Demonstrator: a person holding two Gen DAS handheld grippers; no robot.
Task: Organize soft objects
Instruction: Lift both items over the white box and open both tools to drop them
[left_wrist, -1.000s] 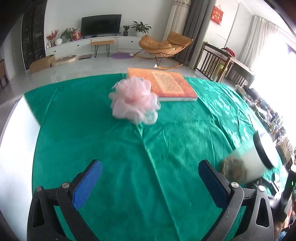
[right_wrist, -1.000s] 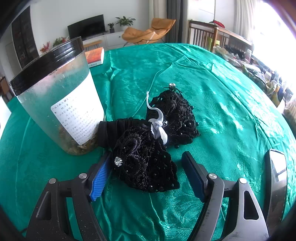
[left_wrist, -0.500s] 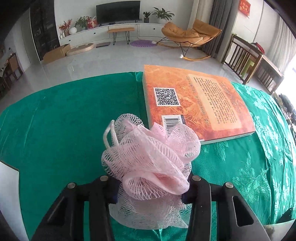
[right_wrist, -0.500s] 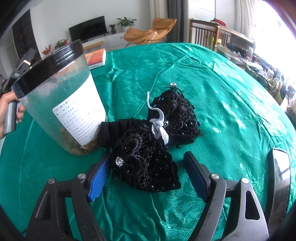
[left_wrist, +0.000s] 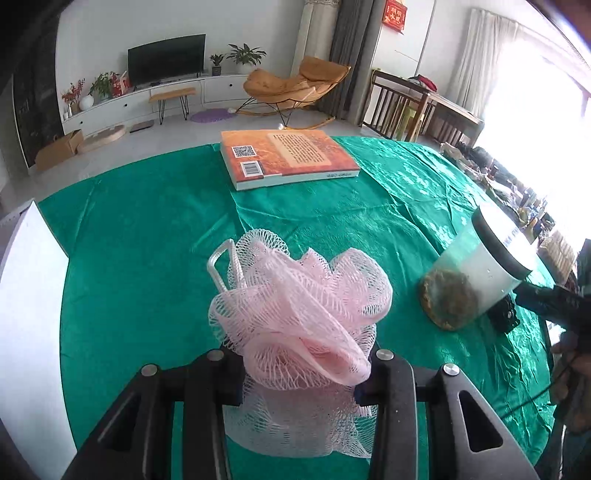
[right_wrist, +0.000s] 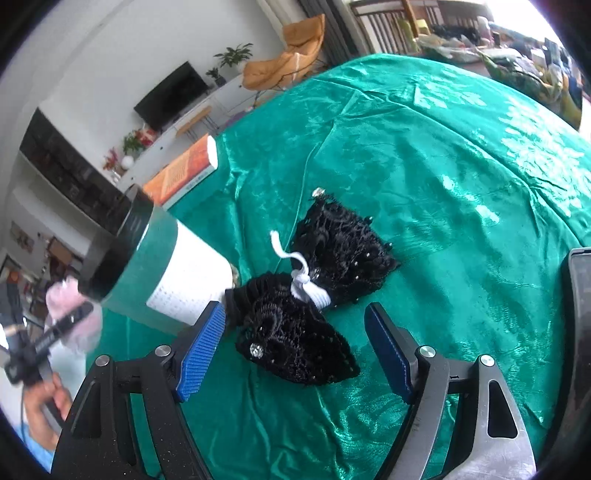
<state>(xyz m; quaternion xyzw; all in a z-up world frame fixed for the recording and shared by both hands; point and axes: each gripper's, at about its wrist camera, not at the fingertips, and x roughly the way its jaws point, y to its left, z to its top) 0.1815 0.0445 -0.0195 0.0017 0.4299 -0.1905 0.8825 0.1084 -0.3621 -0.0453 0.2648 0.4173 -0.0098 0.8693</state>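
Observation:
My left gripper (left_wrist: 299, 380) is closing on a pink mesh bath puff (left_wrist: 295, 314); both pads press into its lower half, and its white cord loop sticks up at the left. The puff hangs over the green tablecloth (left_wrist: 147, 240). In the right wrist view a black lace hair bow (right_wrist: 314, 291) with a white band and small gems lies on the cloth. My right gripper (right_wrist: 295, 350) stands open around the bow's near lobe, blue pads on either side without squeezing it. The puff (right_wrist: 64, 299) shows blurred at the far left there.
A tall clear jar (right_wrist: 159, 273) with a black lid and white label stands just left of the bow, also seen as the jar (left_wrist: 476, 280). An orange book (left_wrist: 288, 157) lies at the far side. A white board (left_wrist: 29, 295) borders the left; a dark flat object (right_wrist: 580, 332) lies right.
My left gripper went from wide open and far from the puff to shut on it, then drew back with it. My right gripper rolled, tilting its view; the bow stays between its pads.

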